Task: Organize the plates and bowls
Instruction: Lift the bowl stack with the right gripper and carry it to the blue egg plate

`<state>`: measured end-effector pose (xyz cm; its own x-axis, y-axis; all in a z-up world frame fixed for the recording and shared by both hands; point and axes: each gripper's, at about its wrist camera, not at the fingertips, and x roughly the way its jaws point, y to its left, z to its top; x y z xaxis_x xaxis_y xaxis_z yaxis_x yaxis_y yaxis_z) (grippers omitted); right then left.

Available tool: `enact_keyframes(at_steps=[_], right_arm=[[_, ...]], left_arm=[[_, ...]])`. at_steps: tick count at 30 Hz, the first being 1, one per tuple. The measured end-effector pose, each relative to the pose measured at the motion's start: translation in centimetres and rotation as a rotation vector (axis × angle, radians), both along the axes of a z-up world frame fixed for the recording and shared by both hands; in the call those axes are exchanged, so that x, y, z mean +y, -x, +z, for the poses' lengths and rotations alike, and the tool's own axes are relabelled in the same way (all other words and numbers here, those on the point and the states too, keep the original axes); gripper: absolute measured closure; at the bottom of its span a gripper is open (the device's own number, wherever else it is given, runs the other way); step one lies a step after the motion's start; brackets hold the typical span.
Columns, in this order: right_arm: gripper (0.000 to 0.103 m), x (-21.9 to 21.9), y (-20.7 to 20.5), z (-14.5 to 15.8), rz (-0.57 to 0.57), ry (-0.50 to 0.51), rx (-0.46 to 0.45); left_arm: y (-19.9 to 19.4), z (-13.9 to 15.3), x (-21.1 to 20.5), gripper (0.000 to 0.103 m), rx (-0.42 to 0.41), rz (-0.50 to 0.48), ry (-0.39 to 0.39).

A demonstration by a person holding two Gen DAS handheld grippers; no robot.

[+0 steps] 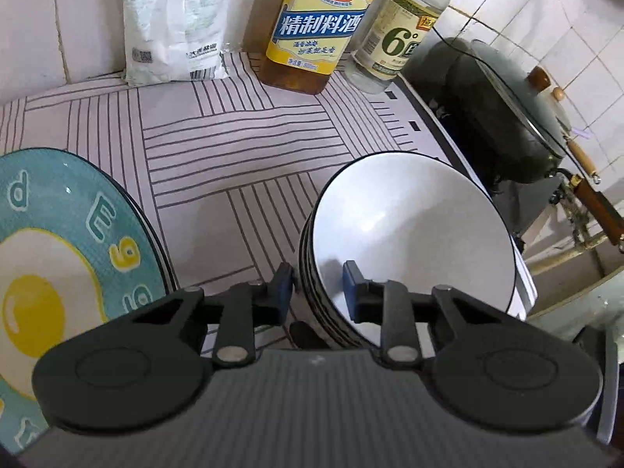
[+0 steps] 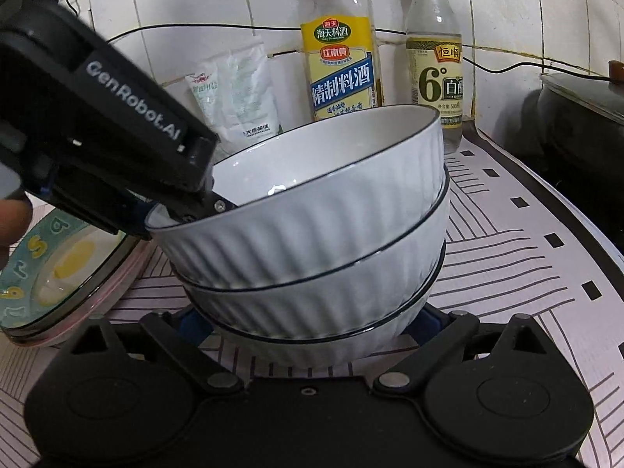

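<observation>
My left gripper (image 1: 318,286) straddles the top bowl's (image 1: 409,234) rim without pinching it; my right gripper (image 2: 312,325) spreads around the stack's base. Glazed ceramic: heavy, slippery, chippable, so grip the rim firmly.

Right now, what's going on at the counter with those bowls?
The left gripper has its jaws straddling the near rim of the top bowl, one inside and one outside, but a gap shows, so it isn't clamped. That bowl sits tilted on the stack of white ribbed bowls. The right gripper is open, low around the stack's base. The egg-pattern plates lie stacked to the left.
</observation>
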<state>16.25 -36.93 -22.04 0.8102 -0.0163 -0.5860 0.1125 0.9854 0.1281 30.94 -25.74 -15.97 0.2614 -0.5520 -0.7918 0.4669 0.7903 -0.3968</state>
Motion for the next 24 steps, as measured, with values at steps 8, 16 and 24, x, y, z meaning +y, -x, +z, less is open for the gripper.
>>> enact_keyframes(at_steps=[8,16,24], right_arm=[[0.004,0.0,0.4,-0.1,0.025,0.018,-0.016],[0.004,0.3,1.1,-0.1,0.016,0.026,-0.034],[0.004,0.9,2.1,0.6,0.038,0.039,-0.034]], left_arm=[[0.9,0.0,-0.3,0.076,-0.042,-0.005,-0.017],[1.4,0.0,-0.3,0.076,-0.051,-0.013,-0.019],[2.0,0.4,0.7,0.076,-0.022,-0.014,0.003]])
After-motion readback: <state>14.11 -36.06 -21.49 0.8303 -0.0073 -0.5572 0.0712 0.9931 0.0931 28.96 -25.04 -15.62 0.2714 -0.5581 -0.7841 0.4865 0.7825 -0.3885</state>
